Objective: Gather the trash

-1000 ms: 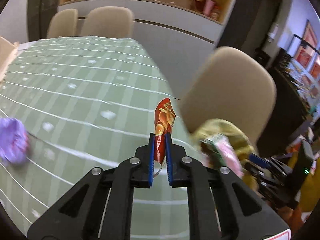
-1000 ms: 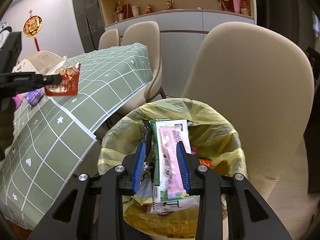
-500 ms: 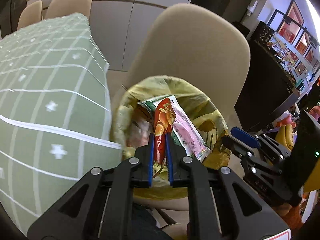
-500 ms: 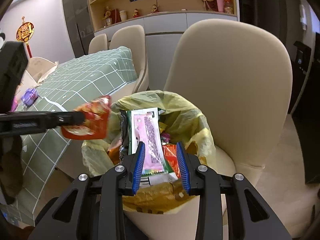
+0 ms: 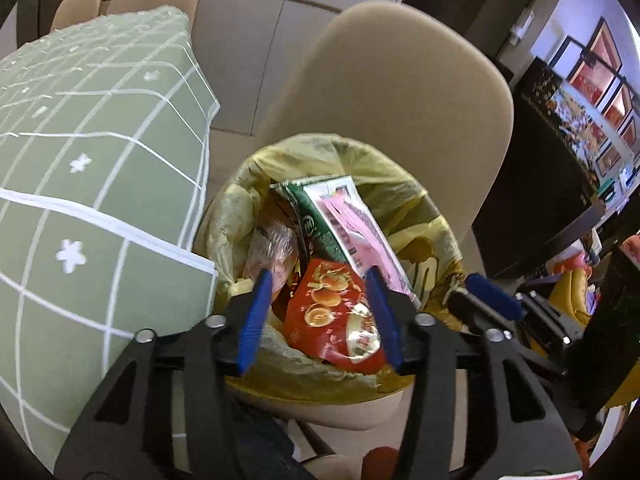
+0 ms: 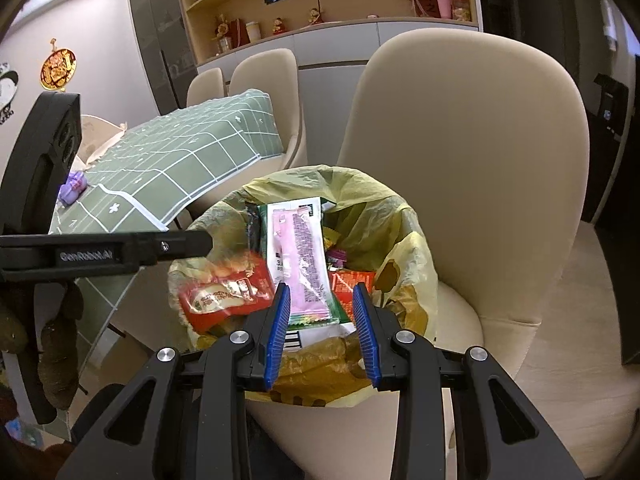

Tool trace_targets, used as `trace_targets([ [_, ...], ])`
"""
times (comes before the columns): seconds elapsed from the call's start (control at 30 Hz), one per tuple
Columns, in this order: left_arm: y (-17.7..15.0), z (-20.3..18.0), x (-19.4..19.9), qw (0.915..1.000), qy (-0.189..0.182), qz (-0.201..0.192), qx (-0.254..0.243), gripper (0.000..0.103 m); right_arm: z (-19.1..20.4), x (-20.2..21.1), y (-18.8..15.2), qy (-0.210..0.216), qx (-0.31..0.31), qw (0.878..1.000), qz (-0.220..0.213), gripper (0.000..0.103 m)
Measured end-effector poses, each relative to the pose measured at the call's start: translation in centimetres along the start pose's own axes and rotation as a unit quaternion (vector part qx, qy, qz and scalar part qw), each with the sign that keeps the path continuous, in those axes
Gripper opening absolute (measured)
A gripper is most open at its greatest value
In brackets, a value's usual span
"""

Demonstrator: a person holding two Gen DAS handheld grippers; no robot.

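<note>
A bin lined with a yellow bag (image 5: 320, 144) (image 6: 360, 184) stands on a beige chair seat. My left gripper (image 5: 318, 276) hangs over it with its jaws opening. A red snack wrapper (image 5: 332, 316) (image 6: 224, 300) is loose below them on the trash, touching neither pad. In the right wrist view the left gripper (image 6: 204, 242) reaches in from the left above that blurred wrapper. A pink and green wrapper (image 5: 360, 232) (image 6: 298, 248) lies in the bin. My right gripper (image 6: 321, 290) (image 5: 488, 296) stands open at the bin's near rim, holding nothing.
The beige chair (image 5: 400, 80) backs the bin. A table with a green checked cloth (image 5: 100, 160) (image 6: 180, 160) sits to the left, its corner close to the bin, and a purple object (image 6: 72, 186) lies on it. More chairs and a sideboard stand behind.
My left gripper carried the red wrapper from above the table to over the bin, then its jaws parted and the wrapper dropped out. The right gripper drew slightly nearer the bin.
</note>
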State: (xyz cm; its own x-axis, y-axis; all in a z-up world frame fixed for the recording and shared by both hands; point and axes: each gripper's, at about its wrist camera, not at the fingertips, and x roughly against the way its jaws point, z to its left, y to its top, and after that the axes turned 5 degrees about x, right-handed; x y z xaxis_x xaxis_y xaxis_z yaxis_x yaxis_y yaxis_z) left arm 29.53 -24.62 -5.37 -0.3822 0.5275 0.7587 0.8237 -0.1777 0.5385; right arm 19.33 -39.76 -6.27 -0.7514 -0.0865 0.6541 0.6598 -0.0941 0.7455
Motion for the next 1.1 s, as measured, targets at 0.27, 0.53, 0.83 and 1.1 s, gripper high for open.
trace_targets([
  [0.27, -3.4, 1.8, 8.2, 0.9955, 0.040, -0.073, 0.045, 0.079, 1.8, 2.5, -0.8, 0.028, 0.000, 0.999, -0.024, 0.032],
  [0.53, -15.0, 3.0, 17.3, 0.9673, 0.183, -0.166, 0.058, 0.083, 8.8, 8.2, -4.8, 0.049, 0.041, 0.996, -0.066, 0.032],
  [0.83, -23.3, 2.4, 24.5, 0.9272, 0.268, -0.259, 0.040, 0.083, 15.3, 13.4, -10.1, 0.047, 0.102, 0.989, -0.092, 0.032],
  [1.1, -24.4, 2.3, 27.1, 0.9139, 0.289, -0.280, 0.055, 0.083, 16.8, 13.7, -10.4, 0.064, 0.102, 0.988, -0.096, 0.032],
])
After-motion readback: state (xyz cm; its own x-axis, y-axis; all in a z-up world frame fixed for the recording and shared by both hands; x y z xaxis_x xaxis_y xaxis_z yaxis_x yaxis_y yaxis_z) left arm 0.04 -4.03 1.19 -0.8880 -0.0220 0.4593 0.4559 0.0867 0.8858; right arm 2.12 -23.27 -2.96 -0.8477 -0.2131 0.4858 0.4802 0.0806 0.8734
